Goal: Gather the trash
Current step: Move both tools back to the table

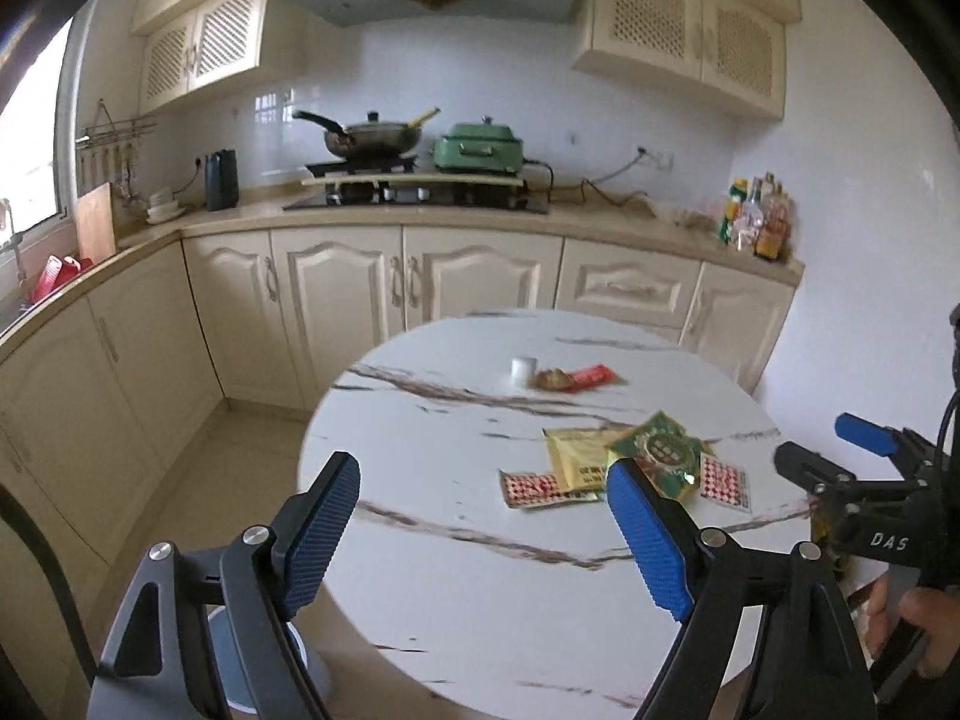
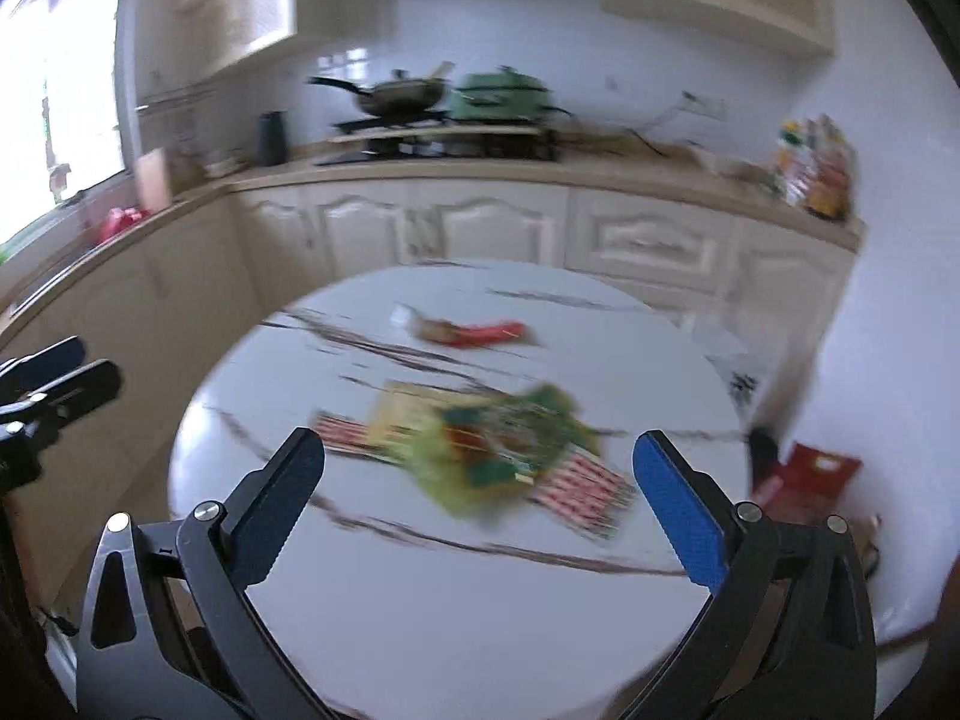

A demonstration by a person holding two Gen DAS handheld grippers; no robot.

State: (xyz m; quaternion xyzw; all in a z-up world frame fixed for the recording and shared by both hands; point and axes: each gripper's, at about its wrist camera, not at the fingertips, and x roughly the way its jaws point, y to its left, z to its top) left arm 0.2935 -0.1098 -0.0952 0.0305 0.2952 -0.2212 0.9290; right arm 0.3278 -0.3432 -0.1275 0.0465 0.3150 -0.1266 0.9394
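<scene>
Several wrappers lie on a round white marble table [image 1: 456,588]: a green packet [image 1: 660,450], a yellow packet [image 1: 579,450], two red-checked packets [image 1: 534,489], [image 1: 726,480], and farther back a red wrapper [image 1: 591,377], a brown scrap [image 1: 552,380] and a small white cup [image 1: 523,367]. My left gripper [image 1: 480,492] is open and empty above the near table edge. My right gripper [image 2: 480,468] is open and empty, just short of the green packet [image 2: 510,450]; this view is blurred. It also shows in the left wrist view [image 1: 840,450].
Cream kitchen cabinets [image 1: 360,294] run behind the table with a stove [image 1: 414,198], a wok [image 1: 372,138], a green cooker [image 1: 480,147], a kettle [image 1: 221,180] and bottles [image 1: 759,219]. A red box [image 2: 810,474] sits on the floor to the right.
</scene>
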